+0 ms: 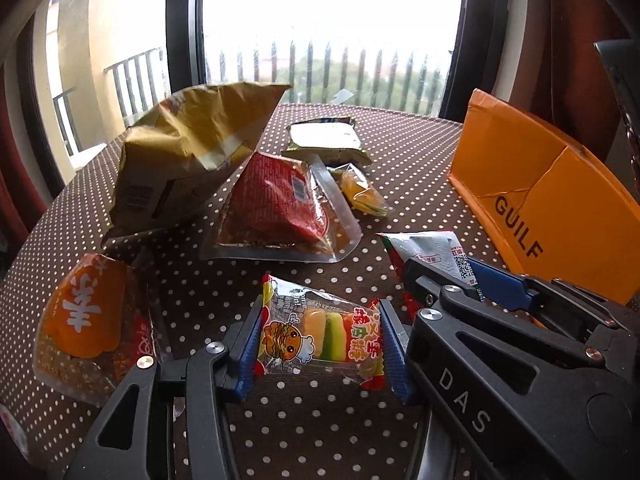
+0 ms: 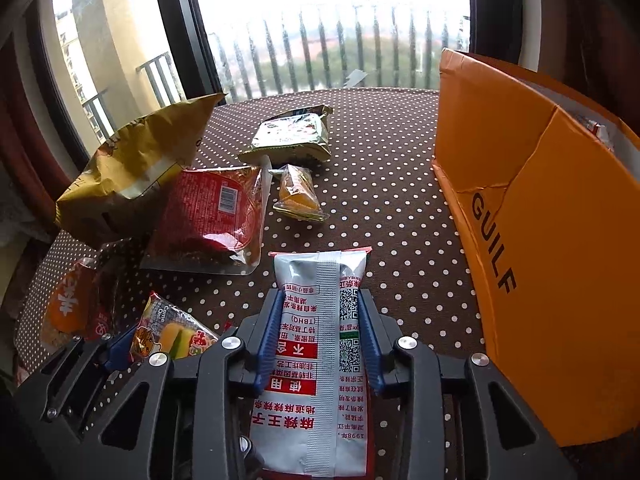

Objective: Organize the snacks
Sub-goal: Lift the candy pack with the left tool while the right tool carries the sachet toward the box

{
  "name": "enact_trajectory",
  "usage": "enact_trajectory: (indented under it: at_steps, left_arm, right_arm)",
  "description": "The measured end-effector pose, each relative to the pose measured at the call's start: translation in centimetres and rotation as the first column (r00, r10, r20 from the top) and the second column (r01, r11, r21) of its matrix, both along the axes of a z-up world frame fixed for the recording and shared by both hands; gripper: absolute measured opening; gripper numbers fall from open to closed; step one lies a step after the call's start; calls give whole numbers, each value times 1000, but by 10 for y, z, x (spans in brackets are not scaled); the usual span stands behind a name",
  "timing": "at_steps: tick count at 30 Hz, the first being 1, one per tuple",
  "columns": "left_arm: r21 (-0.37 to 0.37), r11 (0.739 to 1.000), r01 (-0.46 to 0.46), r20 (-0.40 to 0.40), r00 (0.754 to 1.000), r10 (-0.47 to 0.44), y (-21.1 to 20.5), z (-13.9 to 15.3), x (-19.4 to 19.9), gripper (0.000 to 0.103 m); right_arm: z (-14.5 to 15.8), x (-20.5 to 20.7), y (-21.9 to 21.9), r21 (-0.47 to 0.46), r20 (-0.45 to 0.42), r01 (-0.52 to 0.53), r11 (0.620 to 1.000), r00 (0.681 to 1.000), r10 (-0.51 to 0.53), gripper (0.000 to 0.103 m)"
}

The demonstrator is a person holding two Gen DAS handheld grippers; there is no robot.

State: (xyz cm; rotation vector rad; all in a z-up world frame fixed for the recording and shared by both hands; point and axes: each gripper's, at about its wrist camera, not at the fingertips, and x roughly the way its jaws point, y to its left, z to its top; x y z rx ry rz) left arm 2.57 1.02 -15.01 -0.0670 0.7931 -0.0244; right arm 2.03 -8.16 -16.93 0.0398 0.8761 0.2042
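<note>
Between the left hand-held gripper point(image 1: 322, 350) pads, a crinkly burger-printed gummy packet point(image 1: 320, 332).

A brown polka-dot tablecloth point(image 1: 400, 152) covered the table. Behind it, a dark-framed window point(image 1: 332, 20) glowed — balcony railing point(image 1: 320, 68) outside.

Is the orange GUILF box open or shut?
Open. The orange GUILF box has its flap raised, and the right wrist view shows a wrapper edge inside, past the rim. How full it is cannot be told.
</note>
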Motion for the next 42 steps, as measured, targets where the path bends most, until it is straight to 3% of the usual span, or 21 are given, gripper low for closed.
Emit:
enact_trajectory:
  at_steps: [23, 42]
  left_arm:
    - [7, 1000, 9, 125, 992, -10, -16, 87, -37, 53]
    - [33, 999, 17, 255, 967, -25, -34, 147, -27, 53]
  right_arm:
    - [85, -25, -18, 28, 150, -5, 1000, 989, 1, 39]
    - [150, -20, -32, 19, 286, -18, 1000, 958, 12, 39]
